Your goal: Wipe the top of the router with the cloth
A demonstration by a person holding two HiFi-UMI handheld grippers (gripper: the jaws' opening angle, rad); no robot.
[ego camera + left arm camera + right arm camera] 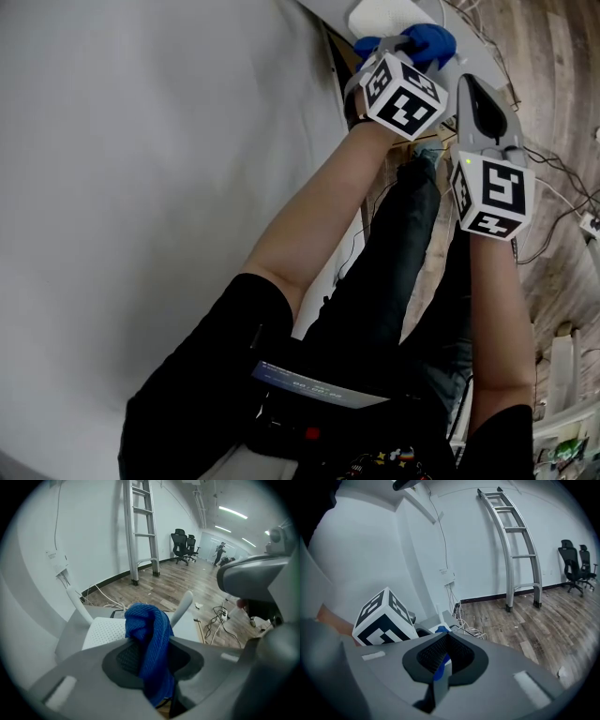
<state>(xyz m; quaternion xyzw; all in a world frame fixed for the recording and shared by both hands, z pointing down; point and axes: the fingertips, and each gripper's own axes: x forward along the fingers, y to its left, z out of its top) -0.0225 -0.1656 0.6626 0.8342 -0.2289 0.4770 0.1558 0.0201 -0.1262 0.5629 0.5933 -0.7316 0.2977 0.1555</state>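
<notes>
Left gripper (154, 667): jaws clamped on the blue cloth (149, 634), bunched just over the white router (104, 631); contact unclear. Right gripper (440, 665): jaws together, empty, alongside. Looks like the approach step; next, press the cloth down and sweep it across the router top.

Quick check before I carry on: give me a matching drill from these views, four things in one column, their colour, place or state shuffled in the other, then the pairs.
Things:
1. cloth
2. router
3. right gripper
4. ladder

Descriptions:
A. stands against the wall
B. white, with a perforated top
C. blue, clamped in the left gripper
D. jaws together, nothing held

Pairs: 1-C, 2-B, 3-D, 4-A
</notes>
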